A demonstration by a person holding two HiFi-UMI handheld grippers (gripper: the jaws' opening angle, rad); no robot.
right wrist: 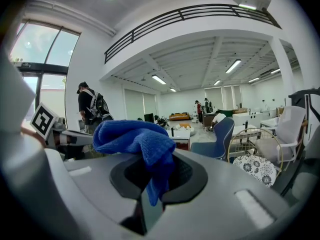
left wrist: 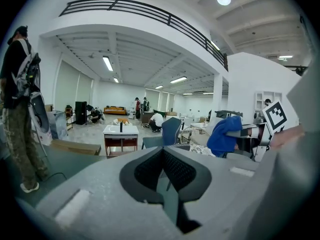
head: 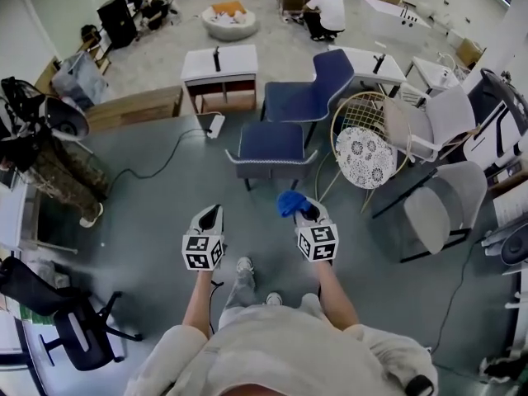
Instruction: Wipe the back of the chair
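A grey floor (head: 148, 254) spreads under white desks (head: 219, 60), a wire chair with a floral cushion (head: 365, 157) and grey shell chairs (head: 437, 209). White walls (right wrist: 87, 59) carry a black-railed balcony (right wrist: 190, 11). Tall windows (right wrist: 47, 49) and ceiling strip lights (right wrist: 158, 79) brighten the hall.

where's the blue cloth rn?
The blue microfibre cloth is clamped in the jaws of the right gripper, right of centre in the head view, just short of the navy padded seat.
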